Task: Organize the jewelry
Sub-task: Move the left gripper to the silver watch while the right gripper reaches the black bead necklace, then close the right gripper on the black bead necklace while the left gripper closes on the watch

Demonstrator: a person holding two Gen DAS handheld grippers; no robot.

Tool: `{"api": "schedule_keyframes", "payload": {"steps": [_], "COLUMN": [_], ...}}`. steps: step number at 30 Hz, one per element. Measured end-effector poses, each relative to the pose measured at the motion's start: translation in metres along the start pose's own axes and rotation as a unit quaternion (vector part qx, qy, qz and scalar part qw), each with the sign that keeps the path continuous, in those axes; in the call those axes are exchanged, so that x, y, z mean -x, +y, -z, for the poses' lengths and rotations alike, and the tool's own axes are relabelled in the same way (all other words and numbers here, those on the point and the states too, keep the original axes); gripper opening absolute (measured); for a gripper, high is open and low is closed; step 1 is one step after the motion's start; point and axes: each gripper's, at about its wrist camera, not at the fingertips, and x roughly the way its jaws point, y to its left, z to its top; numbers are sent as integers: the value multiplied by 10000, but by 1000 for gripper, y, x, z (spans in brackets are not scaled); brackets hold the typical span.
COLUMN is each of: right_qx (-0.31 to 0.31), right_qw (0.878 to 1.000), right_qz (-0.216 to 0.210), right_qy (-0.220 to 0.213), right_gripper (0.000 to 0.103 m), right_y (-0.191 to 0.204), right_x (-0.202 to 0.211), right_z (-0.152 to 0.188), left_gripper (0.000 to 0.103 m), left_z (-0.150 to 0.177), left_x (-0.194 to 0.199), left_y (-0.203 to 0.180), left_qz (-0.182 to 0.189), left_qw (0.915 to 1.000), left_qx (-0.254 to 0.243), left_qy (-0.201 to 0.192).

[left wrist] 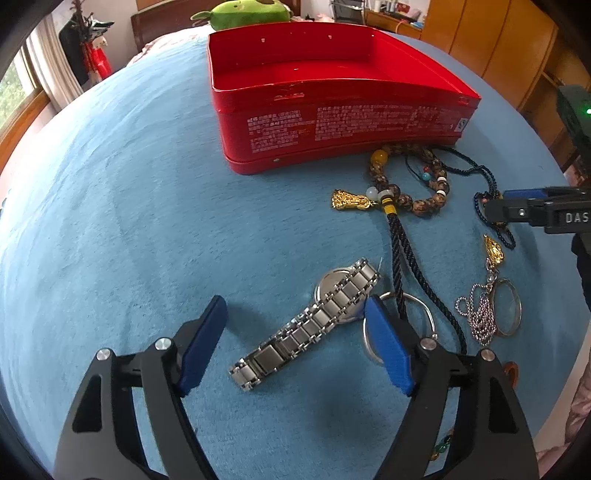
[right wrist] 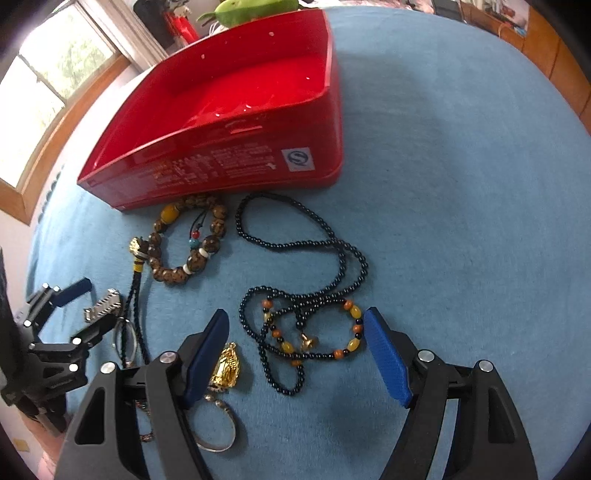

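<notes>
Two blue-padded black grippers hang over a soft blue plush cloth (left wrist: 110, 221) that covers the whole work surface and shows faint brush marks in its nap. We see the left gripper (left wrist: 295, 343) with its jaws spread wide, a silver metal link-band watch (left wrist: 306, 321) lying on the cloth between them; neither pad presses on it, though the right-hand pad sits just beside the watch face. We see the right gripper (right wrist: 295, 354) equally wide, straddling a string of small black beads (right wrist: 303, 258) tangled with a bracelet of amber and orange beads (right wrist: 317, 343), and its pads touch neither. Just outside its left pad lies a gold figurine pendant (right wrist: 226, 365), with a plain silver bangle (right wrist: 218, 428) near it. Farther back stands an open red rectangular tin with white print on its side (left wrist: 332, 125), its inside bare, and touching its front wall lies a brown carved-bead bracelet with one yellow bead (left wrist: 406, 184), tied to a dark braided cord (left wrist: 402, 258). A thin silver ball chain (left wrist: 476, 314) lies off to the right in the left wrist view. Around the cloth we make out a wood-framed window (right wrist: 55, 92) letting in daylight, wooden cabinets (left wrist: 498, 48), and a green plush toy (left wrist: 247, 13) behind the tin.
</notes>
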Motion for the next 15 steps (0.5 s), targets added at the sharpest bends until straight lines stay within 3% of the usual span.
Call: {"api": "schedule_keyframes", "payload": {"steps": [3,6,10,15], "right_qx": [257,394,386,284], "right_qw": [9994,9984,9987,9994], "right_qz": [234,380,230,54], "right_qy": [-38,-171,-242,-205], "right_gripper": [71,52,31,29], "right_y": [10,14,9,-4], "right_x": [-2,-1,7,15], "right_z": [-2,-2,0,-1], "left_gripper": [76,69,52,52], "left_z": [-4,-5,2,-9], "left_x": [-3,-1,2,0], "left_y": [3,7,11,12], "left_qz": [118,161,327,675], "left_qw": [9999,9998,9994,9976], "left_qx": [-7,-66,-118,-166], "left_qy": [-5,-24,-18,65]}}
